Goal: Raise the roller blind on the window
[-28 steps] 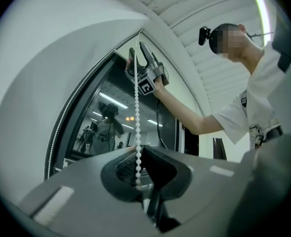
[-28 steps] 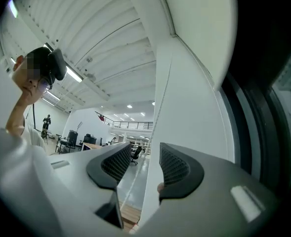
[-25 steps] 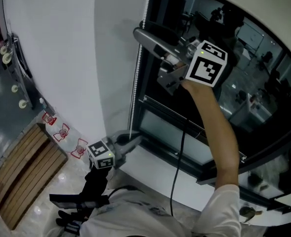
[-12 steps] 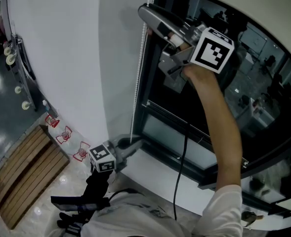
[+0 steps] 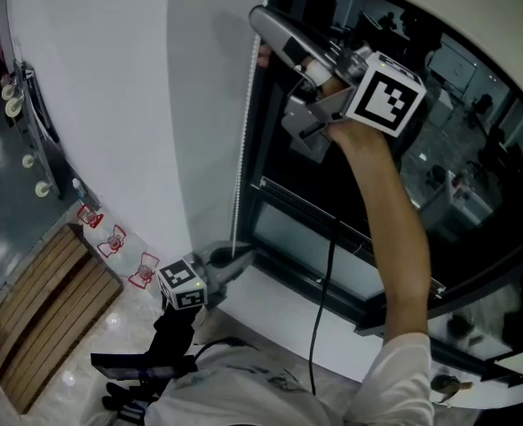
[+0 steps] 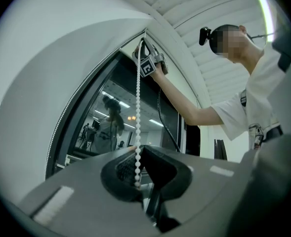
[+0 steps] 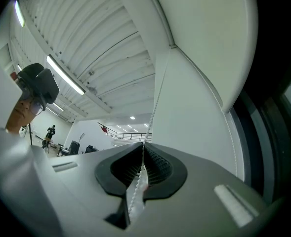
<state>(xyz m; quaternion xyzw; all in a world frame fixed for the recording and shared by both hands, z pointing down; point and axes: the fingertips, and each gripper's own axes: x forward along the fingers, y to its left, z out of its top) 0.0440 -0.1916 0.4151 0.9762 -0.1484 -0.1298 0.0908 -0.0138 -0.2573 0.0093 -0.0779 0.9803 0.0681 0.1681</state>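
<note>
- Bead chain [image 5: 241, 149] [image 6: 138, 107] [image 7: 154, 105]: small round white beads on a thin cord, hanging taut. I count two runs in each gripper view. One passes through the claw and one lies off to the side against the white surface.
- Right claw [image 5: 263, 23] [image 7: 143, 147]: grey, smooth shell with black ribbed pads. One of two claws. Its jaws have just been closing and now pinch the chain. The beads enter at the tips and trail out slack below the pads.
- Left claw [image 5: 243, 256] [image 6: 138, 151]: same make. Its jaws are pressed together on the same run of chain, which rises straight from its tips to my right claw far above.
- Marker cubes: two, white with black square patterns, one behind each claw, upper [image 5: 385, 96] and lower [image 5: 181, 282].
- Window [image 5: 439, 105]: dark, glossy glass in a black frame, just right of the chain and behind my right claw.
- Ledge [image 5: 288, 313]: flat, white and matt, at the foot of the frame, right of my left claw.
- Cable [image 5: 319, 309]: one, black and thin, hanging below my right arm.
- I cannot tell which white surface left of the chain is blind cloth.
</note>
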